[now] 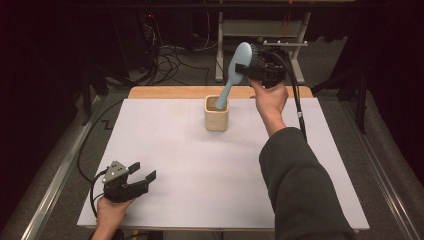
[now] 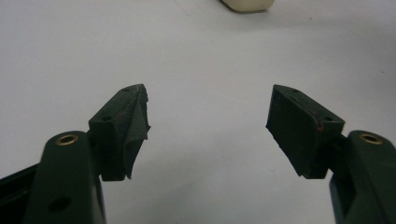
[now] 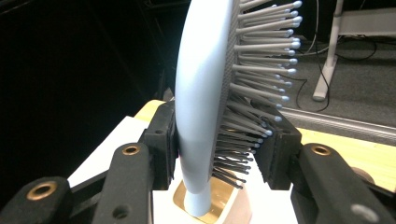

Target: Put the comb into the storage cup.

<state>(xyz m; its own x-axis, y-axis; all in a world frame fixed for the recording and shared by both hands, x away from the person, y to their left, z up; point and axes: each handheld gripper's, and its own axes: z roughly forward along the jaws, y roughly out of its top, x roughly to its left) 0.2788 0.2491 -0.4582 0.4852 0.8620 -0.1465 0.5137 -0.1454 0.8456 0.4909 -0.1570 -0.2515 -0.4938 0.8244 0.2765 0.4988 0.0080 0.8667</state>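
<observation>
A light blue hairbrush stands tilted with its handle down inside a cream square cup at the far middle of the white table. My right gripper is shut on the brush head from the right, one pad on the smooth back and one against the bristles. In the right gripper view the hairbrush rises between the jaws of that gripper, and its handle end sits in the cup. My left gripper rests open at the near left of the table, nothing between its fingers.
A white sheet covers the table, with a strip of wooden edge at the far side. Beyond it stand a white metal frame and loose cables on the floor. A corner of the cup shows ahead of the left gripper.
</observation>
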